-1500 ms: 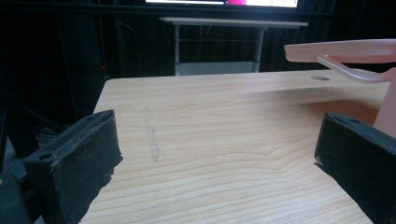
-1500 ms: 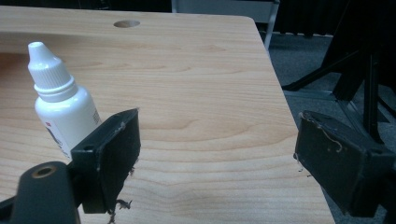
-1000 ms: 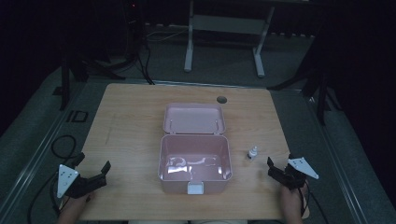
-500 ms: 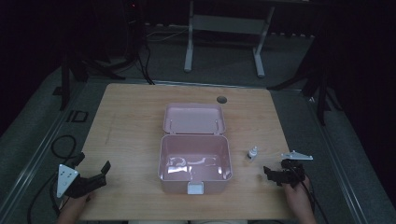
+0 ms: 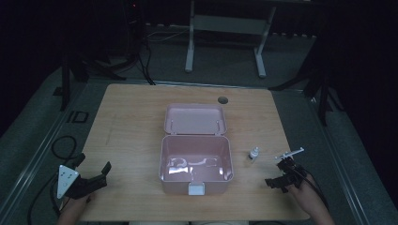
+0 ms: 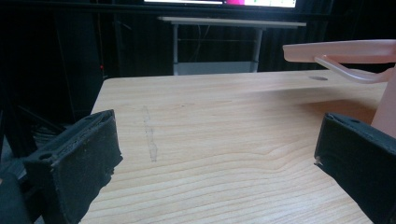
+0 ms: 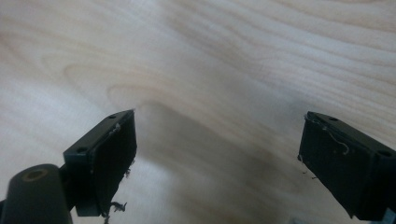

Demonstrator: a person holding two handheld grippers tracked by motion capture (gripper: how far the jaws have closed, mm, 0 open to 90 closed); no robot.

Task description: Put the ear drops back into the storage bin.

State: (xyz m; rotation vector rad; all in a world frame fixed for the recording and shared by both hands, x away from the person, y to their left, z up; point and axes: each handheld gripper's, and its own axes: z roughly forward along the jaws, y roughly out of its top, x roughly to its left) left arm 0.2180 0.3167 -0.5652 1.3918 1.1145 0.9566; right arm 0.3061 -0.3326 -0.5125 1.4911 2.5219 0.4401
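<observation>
Pink plastic box (image 5: 196,164) sits open at table centre; small bottle (image 5: 254,153) stands just right. Your right gripper (image 5: 280,176) and left gripper (image 5: 91,176) gape empty. Bottle likely light, tippy: grip its body.

Beside the right tool (image 5: 279,174), the small bottle (image 5: 254,153) is too tiny to identify; the box's (image 5: 195,161) pale contents stay indistinct.

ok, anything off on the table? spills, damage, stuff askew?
Nothing stands out. The pink box sits open, lid back; the small bottle stands upright beside it. The right gripper has frayed threads on its pads, only wear.
</observation>
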